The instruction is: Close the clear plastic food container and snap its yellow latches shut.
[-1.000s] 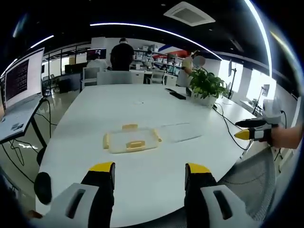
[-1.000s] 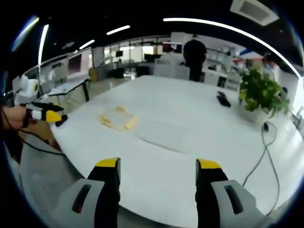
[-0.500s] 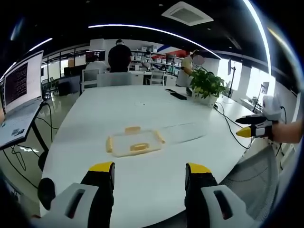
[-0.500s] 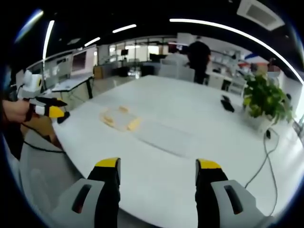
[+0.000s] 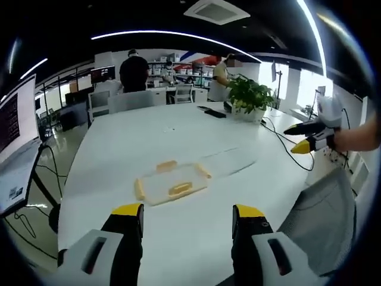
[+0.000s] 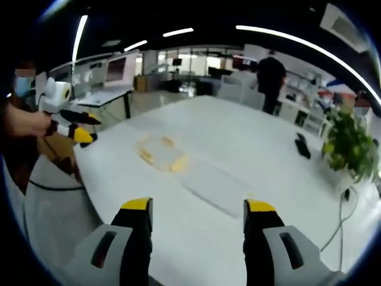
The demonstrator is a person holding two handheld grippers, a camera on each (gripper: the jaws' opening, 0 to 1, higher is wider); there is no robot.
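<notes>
Container (image 5: 171, 184) of clear plastic, with yellow latches (image 5: 180, 189) on its sides, lies flat on the white desk (image 5: 149, 137), toward the near edge in the left gripper view and well back from the left gripper (image 5: 187, 221), whose yellow-tipped jaws stand spread with nothing between them. Just to the right of the container a clear flat sheet (image 5: 229, 162), possibly the lid, lies on the desk. Farther right in that view, beyond the desk's right edge, a hand holds the right gripper (image 5: 302, 138) in the air, its tips parted. A potted plant (image 5: 248, 97) stands at the far right of the desk, and people stand past the far edge.

In the right gripper view the left gripper (image 6: 74, 125) hangs off the desk's left edge, the container (image 6: 161, 154) lies near that edge, and the clear sheet (image 6: 217, 187) lies right of it. The right gripper (image 6: 197, 219) hovers over the near edge, jaws wide apart and holding nothing.
</notes>
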